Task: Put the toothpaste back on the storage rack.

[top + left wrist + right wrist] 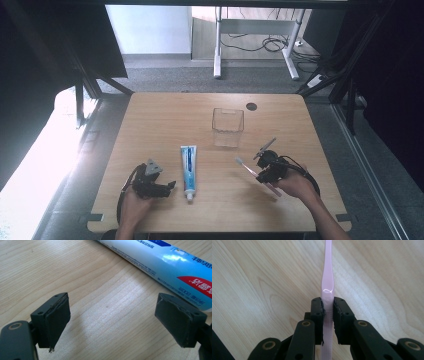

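At lower right of the high view, the right gripper (263, 172) was clamped on a pink toothbrush (248, 168), jaws nearly shut on its handle, brush end toward frame centre. It looked light, stiff, thin & slick plastic, so mid-handle seemed the best hold. Count: 1 toothbrush, 1 toothpaste tube (189, 171), 1 clear cup (228, 127); left gripper (167, 187) stood wide, empty, beside the tube.

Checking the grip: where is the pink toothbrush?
High view, right side: the pink toothbrush is clamped in the right gripper, right of the toothpaste tube.
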`<state>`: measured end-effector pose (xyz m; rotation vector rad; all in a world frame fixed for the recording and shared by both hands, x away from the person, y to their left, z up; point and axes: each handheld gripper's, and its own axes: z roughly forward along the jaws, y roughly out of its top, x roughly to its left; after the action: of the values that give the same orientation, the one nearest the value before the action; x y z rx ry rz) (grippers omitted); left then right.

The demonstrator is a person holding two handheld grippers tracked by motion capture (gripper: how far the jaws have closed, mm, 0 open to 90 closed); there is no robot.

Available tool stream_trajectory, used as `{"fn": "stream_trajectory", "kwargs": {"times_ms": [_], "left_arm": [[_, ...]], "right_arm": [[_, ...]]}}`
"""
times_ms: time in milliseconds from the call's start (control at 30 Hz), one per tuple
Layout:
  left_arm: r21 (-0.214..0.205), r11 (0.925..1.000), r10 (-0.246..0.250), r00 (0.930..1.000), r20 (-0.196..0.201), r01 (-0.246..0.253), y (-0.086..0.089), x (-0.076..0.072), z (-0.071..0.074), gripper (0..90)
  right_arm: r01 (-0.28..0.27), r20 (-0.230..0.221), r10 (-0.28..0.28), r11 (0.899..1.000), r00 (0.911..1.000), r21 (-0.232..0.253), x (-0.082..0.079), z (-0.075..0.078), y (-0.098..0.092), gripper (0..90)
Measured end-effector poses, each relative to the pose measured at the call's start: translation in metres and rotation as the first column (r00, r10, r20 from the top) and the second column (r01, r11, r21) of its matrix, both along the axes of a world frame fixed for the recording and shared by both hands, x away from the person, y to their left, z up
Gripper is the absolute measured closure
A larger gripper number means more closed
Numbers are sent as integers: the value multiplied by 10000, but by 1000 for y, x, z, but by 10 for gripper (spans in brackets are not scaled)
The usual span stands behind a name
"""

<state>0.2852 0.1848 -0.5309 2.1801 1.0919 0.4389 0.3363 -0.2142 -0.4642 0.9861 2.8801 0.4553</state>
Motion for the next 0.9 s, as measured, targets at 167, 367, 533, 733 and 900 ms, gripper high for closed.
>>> {"fn": "stream_trajectory", "kwargs": {"times_ms": [167,367,533,733,900], "left_arm": [[-60,10000,29,10000,12,-29,-1,0,-1,133],[-43,10000,18,10000,33,-17,-1,0,0,133],[-83,10000,23,10000,25,-23,-1,0,0,133],[-105,9999,12,10000,30,-11,-1,0,-1,133],[-109,9999,6,10000,41,-6,-1,0,0,132]], "right_arm": [[193,312,-212,9980,9993,601,5,11,-5,794],[355,639,-425,9936,9971,1071,9,20,-8,794],[496,984,-630,9898,9931,1334,12,25,-10,794],[695,1271,-942,9800,9874,1865,19,29,-13,794],[722,1566,-1071,9742,9818,2136,24,33,-11,794]]}}
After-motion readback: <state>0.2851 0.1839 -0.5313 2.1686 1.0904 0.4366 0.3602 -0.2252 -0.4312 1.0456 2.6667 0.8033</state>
